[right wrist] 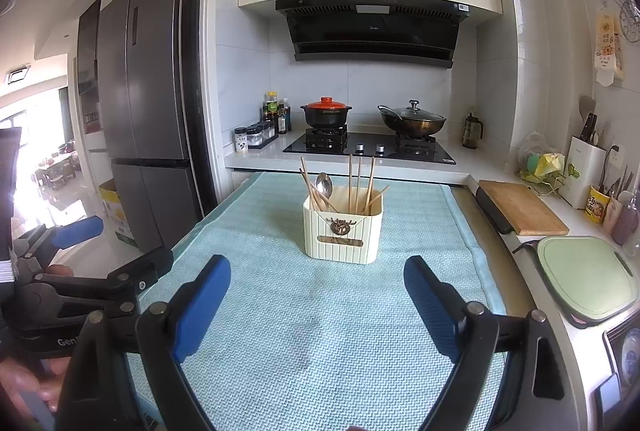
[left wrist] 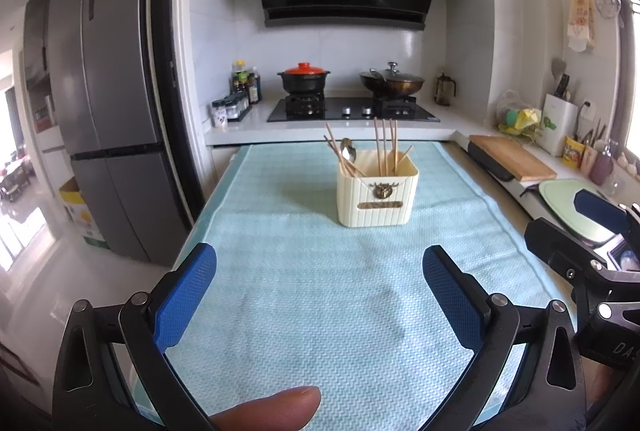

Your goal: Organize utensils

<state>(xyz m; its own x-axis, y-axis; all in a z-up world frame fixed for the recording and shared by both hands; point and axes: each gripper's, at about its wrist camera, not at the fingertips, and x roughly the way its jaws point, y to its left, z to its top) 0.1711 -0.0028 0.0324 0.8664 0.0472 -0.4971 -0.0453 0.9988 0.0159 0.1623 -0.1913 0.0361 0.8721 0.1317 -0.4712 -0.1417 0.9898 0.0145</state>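
A cream ribbed utensil holder [left wrist: 377,195] [right wrist: 343,233] stands on the light blue cloth [left wrist: 304,271] [right wrist: 328,331], ahead of both grippers. Several wooden chopsticks [left wrist: 385,145] [right wrist: 359,183] and a metal spoon [left wrist: 348,150] [right wrist: 324,185] stick up out of it. My left gripper [left wrist: 319,265] is open over the cloth, nothing between its blue pads; a fingertip [left wrist: 276,409] shows below it. My right gripper [right wrist: 317,277] is open too, well short of the holder, holding nothing. Each gripper shows at the edge of the other's view: the right gripper [left wrist: 588,227], the left gripper [right wrist: 80,255].
Behind the cloth is a gas hob [left wrist: 352,109] with a red-lidded pot [left wrist: 304,77] and a wok [left wrist: 392,79]. Jars and bottles [left wrist: 236,99] stand at its left. A wooden board [right wrist: 522,209] and a green board [right wrist: 584,275] lie on the right counter. A fridge [left wrist: 108,91] rises at left.
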